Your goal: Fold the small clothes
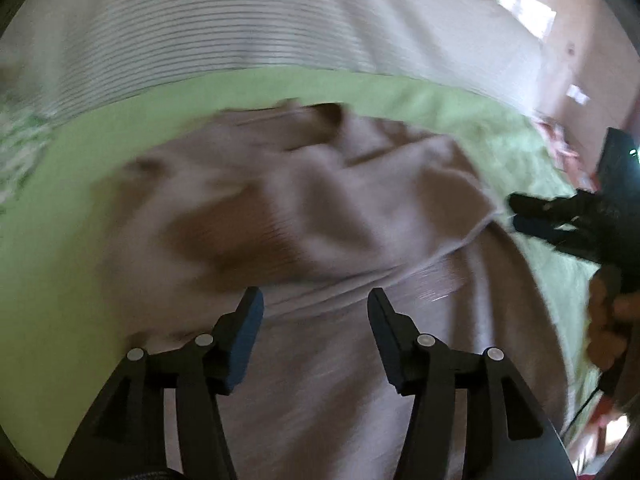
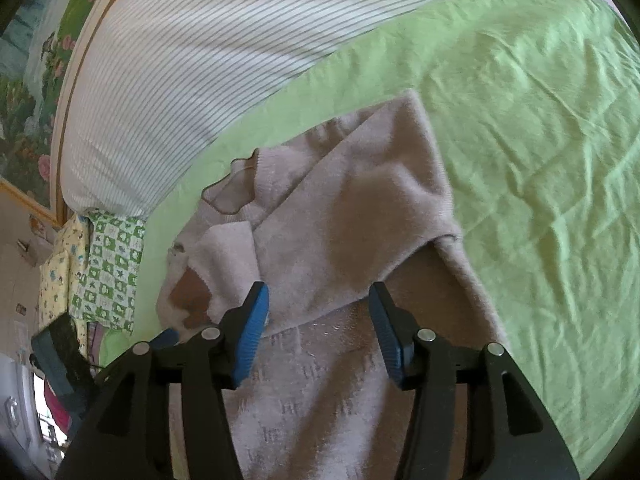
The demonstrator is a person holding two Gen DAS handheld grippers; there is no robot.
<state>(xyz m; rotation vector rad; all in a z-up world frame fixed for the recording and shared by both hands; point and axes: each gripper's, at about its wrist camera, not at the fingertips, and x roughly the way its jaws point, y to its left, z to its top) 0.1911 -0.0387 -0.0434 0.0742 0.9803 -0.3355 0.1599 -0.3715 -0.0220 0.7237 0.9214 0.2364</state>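
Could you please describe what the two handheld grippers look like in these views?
The left gripper and right gripper match: black plastic frames with triangular cut-outs, silver round pivot pins, and two tapering fingers with blue ribbed pads. In the left wrist view, a thin black cable trails beneath the right gripper.

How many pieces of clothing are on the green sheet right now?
1: a pale mauve knitted sweater, partly folded, lying on the light green bedsheet in front of the striped pillow. Folds could hide something beneath it.

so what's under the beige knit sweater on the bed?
The beige knit sweater lies on a light green bedsheet, which shows all around it. Its sleeves are folded over its own body. Anything beneath the fabric is covered.
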